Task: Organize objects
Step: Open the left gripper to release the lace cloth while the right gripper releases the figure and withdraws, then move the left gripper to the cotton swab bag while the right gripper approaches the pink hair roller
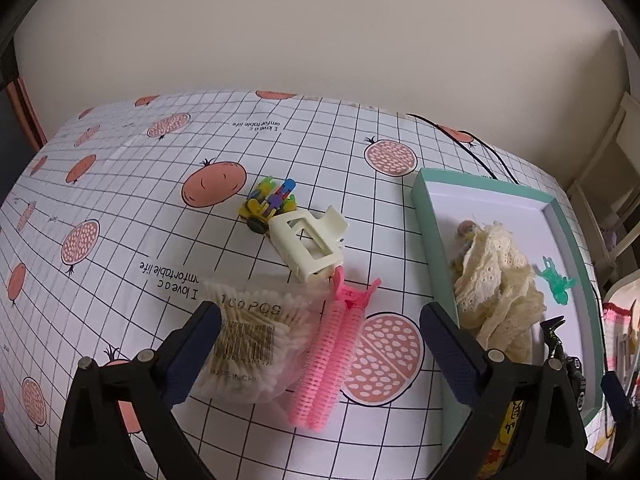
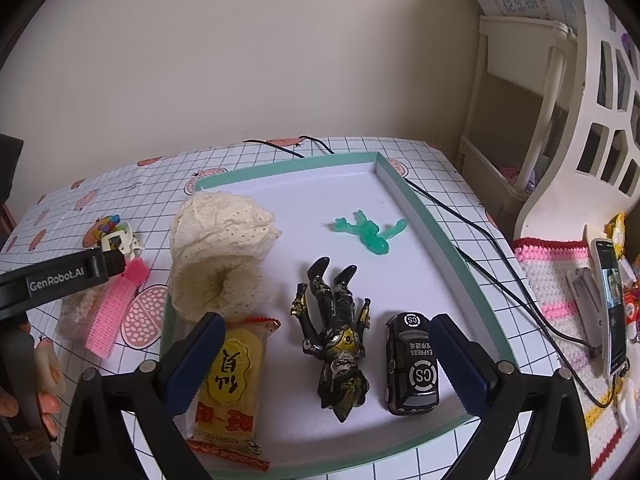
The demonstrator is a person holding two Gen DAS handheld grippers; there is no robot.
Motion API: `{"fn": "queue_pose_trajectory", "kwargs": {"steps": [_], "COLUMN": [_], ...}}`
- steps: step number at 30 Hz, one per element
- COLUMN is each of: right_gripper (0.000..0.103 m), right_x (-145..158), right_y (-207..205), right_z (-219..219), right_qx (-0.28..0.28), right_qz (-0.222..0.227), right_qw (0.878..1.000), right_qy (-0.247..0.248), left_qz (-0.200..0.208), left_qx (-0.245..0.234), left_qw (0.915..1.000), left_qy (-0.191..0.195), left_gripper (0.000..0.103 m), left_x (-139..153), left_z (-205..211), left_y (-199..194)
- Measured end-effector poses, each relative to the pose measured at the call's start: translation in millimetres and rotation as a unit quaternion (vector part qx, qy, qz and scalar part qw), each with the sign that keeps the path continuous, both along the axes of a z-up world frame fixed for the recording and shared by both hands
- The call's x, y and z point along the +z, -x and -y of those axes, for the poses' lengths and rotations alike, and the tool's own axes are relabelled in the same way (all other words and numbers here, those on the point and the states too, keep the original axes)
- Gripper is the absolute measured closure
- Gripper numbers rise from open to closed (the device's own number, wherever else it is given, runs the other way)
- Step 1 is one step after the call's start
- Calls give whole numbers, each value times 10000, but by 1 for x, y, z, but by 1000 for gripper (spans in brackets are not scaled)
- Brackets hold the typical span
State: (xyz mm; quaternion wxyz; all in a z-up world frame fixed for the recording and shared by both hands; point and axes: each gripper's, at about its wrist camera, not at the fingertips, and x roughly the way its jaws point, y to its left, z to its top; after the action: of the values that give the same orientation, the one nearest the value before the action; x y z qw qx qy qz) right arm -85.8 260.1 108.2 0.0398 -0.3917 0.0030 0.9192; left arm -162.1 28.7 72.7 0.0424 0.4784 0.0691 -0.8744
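My left gripper [image 1: 320, 320] hangs open over a bag of cotton swabs [image 1: 252, 344] and a pink hair roller clip [image 1: 332, 356], holding nothing. Farther off lie a cream claw clip [image 1: 308, 248] and a colourful block toy [image 1: 270, 202]. My right gripper [image 2: 324, 334] is open above the green-rimmed tray [image 2: 420, 204]. In the tray sit a cream lace cloth [image 2: 220, 248], a yellow snack packet [image 2: 232, 380], a black action figure [image 2: 336, 336], a black toy car [image 2: 412, 368] and a green figure [image 2: 368, 230]. The tray [image 1: 434, 236] also shows on the right of the left wrist view.
A checked tablecloth with fruit prints [image 1: 120, 200] covers the table. A black cable [image 2: 480, 240] runs past the tray's right side. To the right are a crocheted mat [image 2: 560, 280], a phone on a stand [image 2: 610, 304] and a white rack [image 2: 560, 120]. The left gripper's body [image 2: 56, 278] crosses the left edge.
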Motion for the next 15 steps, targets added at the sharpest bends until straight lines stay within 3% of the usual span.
{"fn": "queue_pose_trajectory", "kwargs": {"steps": [5, 9, 15], "right_gripper": [0, 0, 0], "right_x": [12, 17, 25], "right_y": [-1, -1, -4], "right_z": [9, 20, 43], "right_qx": [65, 139, 363], "right_qz": [-168, -234, -358], "right_qw": [9998, 9996, 9984], "right_qy": [73, 126, 237], "left_qz": [118, -4, -221], "left_qx": [58, 193, 479], "left_qw": [9998, 9998, 9979], "left_qy": [-148, -102, -363], "left_gripper": [3, 3, 3], "left_x": [9, 19, 35], "left_z": [14, 30, 67], "left_y": [3, 3, 0]}}
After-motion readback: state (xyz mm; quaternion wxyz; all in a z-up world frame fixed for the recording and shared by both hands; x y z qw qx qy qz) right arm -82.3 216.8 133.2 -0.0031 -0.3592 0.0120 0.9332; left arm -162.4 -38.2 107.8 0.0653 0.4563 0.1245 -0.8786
